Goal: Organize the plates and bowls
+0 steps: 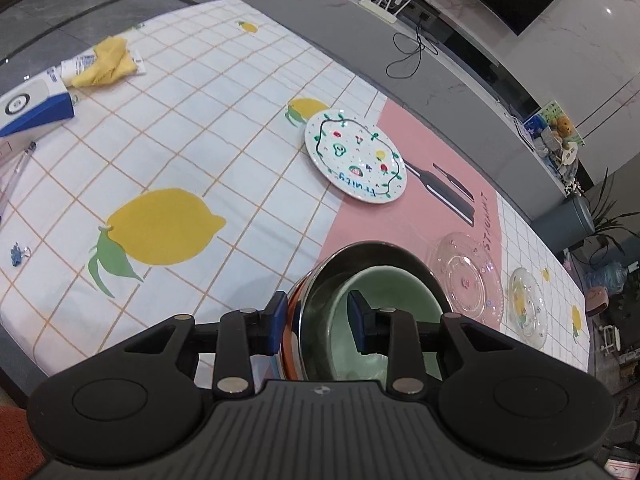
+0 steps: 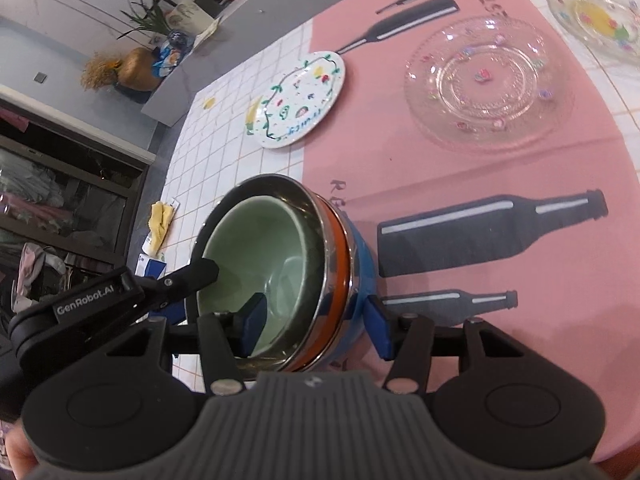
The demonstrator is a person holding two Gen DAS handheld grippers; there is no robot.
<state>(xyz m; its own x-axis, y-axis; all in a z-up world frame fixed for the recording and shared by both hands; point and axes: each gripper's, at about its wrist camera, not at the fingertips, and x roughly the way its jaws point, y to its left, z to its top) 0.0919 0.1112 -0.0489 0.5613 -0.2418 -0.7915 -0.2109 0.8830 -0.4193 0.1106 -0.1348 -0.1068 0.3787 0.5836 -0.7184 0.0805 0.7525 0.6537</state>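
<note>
Green bowl (image 2: 256, 240) nested in steel bowl (image 2: 320, 216), painted plate (image 1: 355, 156), two glass plates (image 2: 488, 80) nearby

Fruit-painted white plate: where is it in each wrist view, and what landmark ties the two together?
Left wrist: fruit-painted white plate sits right of centre, upper half, straddling the lemon-grid cloth and the pink mat.
Right wrist: same plate sits left of centre, upper third, on the white grid.
Shared landmark: black bottle print whose neck points at the plate.

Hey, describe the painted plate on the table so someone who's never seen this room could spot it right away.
Start at the pink panel of the tablecloth. The painted plate lies across its edge, next to the printed bottles. It is opaque white with a green vine ring and little fruits, whereas the large clear plate and small clear plate are see-through glass.
</note>
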